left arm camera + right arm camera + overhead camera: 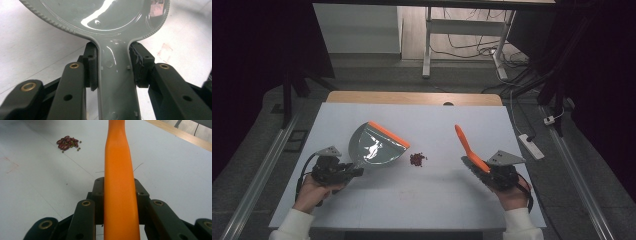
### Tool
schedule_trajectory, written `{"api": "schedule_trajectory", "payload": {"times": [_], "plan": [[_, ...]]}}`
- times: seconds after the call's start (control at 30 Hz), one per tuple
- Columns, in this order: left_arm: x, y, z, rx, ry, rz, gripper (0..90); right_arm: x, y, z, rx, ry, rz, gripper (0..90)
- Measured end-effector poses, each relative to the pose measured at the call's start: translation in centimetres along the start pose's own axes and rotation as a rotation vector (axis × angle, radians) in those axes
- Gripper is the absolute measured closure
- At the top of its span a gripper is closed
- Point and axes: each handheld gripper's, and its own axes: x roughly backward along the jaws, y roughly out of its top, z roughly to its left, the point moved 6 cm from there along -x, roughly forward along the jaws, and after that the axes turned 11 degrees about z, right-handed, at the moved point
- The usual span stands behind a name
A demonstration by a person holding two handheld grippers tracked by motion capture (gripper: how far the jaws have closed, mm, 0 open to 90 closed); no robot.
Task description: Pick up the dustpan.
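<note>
High view: from above, facing forward and down over the bench [412, 200]. Gripper views: close behind each set of fingers [91, 67], sharing beans [68, 143] ahead.

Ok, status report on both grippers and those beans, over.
Left gripper shut on dustpan handle. Right gripper shut on orange brush. Beans piled between, table unobstructed.
</note>
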Motion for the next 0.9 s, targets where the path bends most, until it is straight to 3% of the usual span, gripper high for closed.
{"api": "schedule_trajectory", "payload": {"times": [0.47,0.9], "plan": [[0.1,-1.0,-2.3,-0.116,-0.055,0.065,61.7,-1.0,1.7,0.7,0.036,0.025,-0.012,70.2],[-0.2,-1.8,-2.5,-0.15,-0.047,0.153,61.6,-2.9,4.1,1.7,0.067,0.041,-0.021,70.2]]}}
